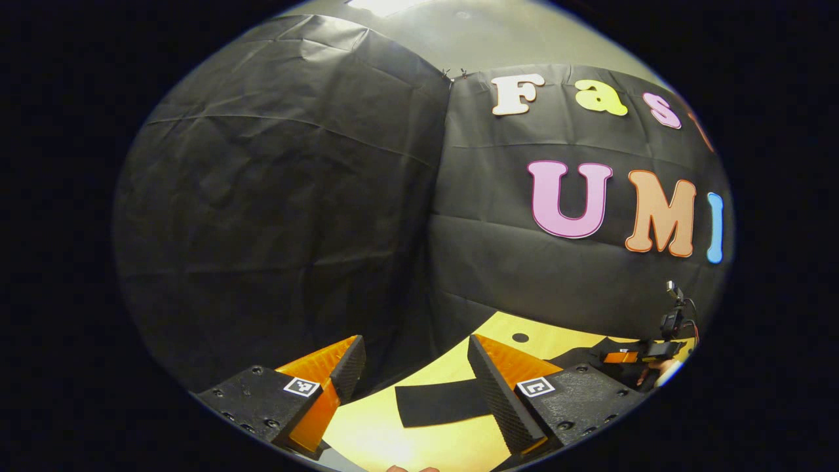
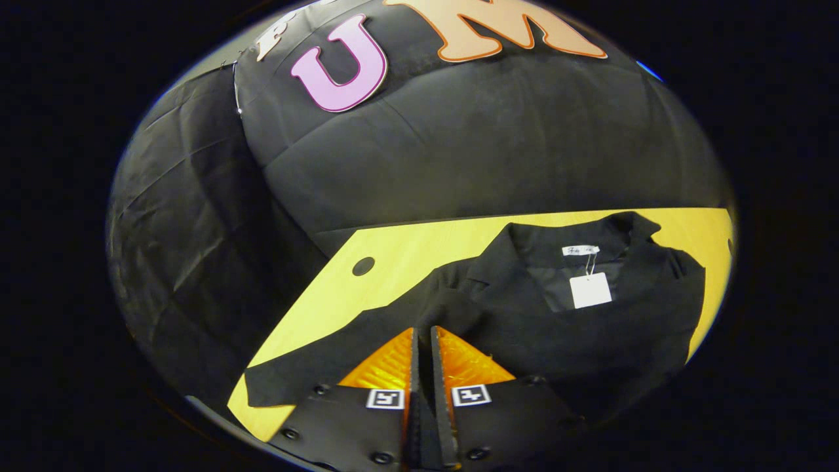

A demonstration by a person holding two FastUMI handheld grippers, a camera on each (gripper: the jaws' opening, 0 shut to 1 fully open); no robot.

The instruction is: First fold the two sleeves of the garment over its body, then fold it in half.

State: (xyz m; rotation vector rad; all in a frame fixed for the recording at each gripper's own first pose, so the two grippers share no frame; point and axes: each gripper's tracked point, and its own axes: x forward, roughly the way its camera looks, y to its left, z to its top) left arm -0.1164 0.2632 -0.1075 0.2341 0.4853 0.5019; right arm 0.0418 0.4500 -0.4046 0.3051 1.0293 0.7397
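My right gripper (image 2: 423,341) hangs with fingers nearly together above the black jacket (image 2: 524,321), which lies spread on the yellow table (image 2: 406,252), a white tag (image 2: 590,290) at its far collar.

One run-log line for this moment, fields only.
left gripper: open, above table | right gripper: fingers together over garment | sleeve: flat on table, unfolded | tag: at collar

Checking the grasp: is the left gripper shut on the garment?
No, the left gripper stands open above the table.
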